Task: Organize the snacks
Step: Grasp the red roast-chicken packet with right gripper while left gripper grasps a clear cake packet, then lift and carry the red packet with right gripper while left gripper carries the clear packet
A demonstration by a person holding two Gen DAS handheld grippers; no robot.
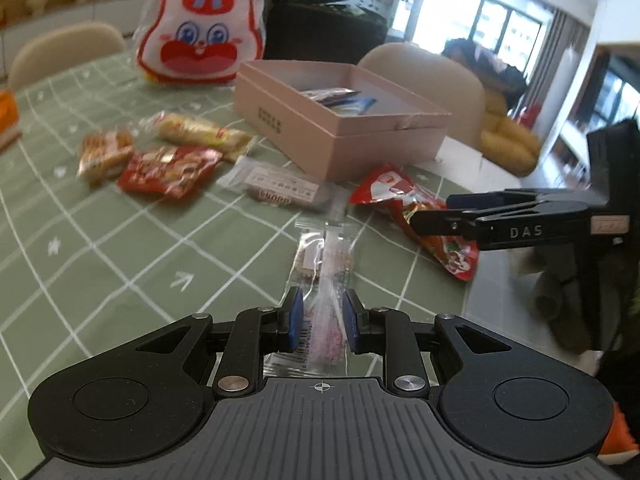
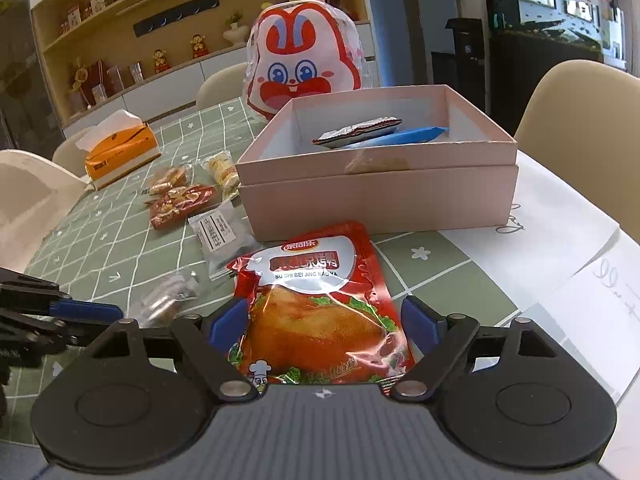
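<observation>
We are working at a table (image 2: 120, 240) covered with a green checked cloth, with cream chairs (image 2: 580, 128) around it, wooden shelves (image 2: 120, 20) of ornaments on the far wall and bright windows (image 1: 480, 20) beyond. A pink box (image 2: 380, 192) is sitting open on the cloth, already holding a few wrappers, and a rabbit-face bag (image 2: 304, 68) is standing behind it. An orange tissue box (image 2: 120, 152) is lying further left, near a cluster of small snacks (image 2: 180, 196).

Our left gripper (image 1: 320, 320) is tilting down over the cloth, its blue pads pressing together on a clear snack packet (image 1: 324, 264). Our right gripper (image 2: 324, 328) is angling down just in front of the box, its pads standing wide on either side of a red roast-duck pouch (image 2: 320, 308); we cannot tell whether they are pressing on it.
</observation>
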